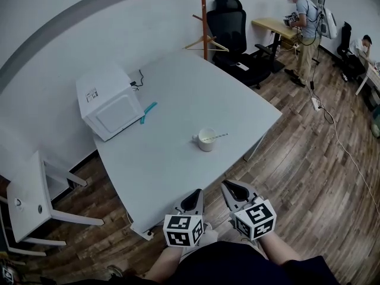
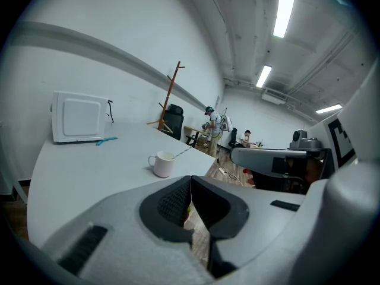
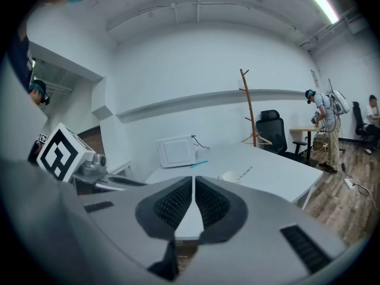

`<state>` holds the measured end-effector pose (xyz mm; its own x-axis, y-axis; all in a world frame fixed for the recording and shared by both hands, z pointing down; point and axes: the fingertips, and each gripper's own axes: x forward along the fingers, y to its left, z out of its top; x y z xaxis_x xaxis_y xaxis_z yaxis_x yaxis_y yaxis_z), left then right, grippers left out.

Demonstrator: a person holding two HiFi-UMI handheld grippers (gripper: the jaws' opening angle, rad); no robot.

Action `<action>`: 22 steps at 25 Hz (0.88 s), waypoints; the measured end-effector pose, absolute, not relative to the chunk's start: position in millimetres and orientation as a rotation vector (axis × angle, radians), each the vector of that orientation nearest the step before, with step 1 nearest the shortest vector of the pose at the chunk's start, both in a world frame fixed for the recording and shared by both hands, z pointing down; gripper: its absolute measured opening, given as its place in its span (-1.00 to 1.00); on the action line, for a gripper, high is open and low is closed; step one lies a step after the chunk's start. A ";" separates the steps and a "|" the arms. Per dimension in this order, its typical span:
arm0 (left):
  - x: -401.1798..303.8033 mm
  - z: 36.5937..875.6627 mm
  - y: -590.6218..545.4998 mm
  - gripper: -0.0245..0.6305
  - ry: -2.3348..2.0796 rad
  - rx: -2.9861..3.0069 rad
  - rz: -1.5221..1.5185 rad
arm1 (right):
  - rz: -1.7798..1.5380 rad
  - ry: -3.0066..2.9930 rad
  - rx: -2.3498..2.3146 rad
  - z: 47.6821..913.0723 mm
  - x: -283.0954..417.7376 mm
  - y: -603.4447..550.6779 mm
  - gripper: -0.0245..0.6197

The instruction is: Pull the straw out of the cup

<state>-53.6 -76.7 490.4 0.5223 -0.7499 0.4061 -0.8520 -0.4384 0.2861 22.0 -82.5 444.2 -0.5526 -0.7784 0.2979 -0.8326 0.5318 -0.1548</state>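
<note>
A white cup [image 1: 206, 140] stands near the middle of the white table [image 1: 178, 100], with a pale straw [image 1: 217, 136] leaning out of it to the right. The cup [image 2: 162, 164] and straw [image 2: 181, 153] also show in the left gripper view, and the cup [image 3: 230, 176] shows small in the right gripper view. Both grippers are held low, off the table's near edge, well short of the cup. My left gripper [image 1: 195, 198] is shut on nothing. My right gripper [image 1: 233, 190] is also shut, with nothing between its jaws.
A white microwave [image 1: 108, 102] sits at the table's far left with a blue pen-like object [image 1: 148, 111] beside it. A black office chair [image 1: 234, 34] and a wooden coat stand [image 1: 203, 16] are behind the table. A person [image 1: 306, 28] stands at the far right. A white side table [image 1: 32, 198] is at left.
</note>
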 end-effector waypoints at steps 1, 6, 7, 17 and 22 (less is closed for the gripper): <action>-55.1 491.0 -80.5 -0.87 -1.306 2.312 0.303 | 0.419 -2.576 1.372 445.2 19.9 -86.3 -0.82; -65.3 492.5 -101.1 -0.87 -1.297 2.319 0.302 | 0.416 -2.578 1.375 445.0 7.2 -106.0 -0.82; -66.9 492.8 -104.7 -0.87 -1.295 2.321 0.302 | 0.416 -2.578 1.378 444.9 5.5 -109.7 -0.82; -79.3 499.7 -129.0 -0.87 -1.269 2.329 0.306 | 0.420 -2.563 1.405 450.9 -5.9 -141.0 -0.82; -83.0 507.7 -137.2 -0.87 -1.266 2.305 0.310 | 0.440 -2.538 1.400 460.7 -3.9 -152.6 -0.82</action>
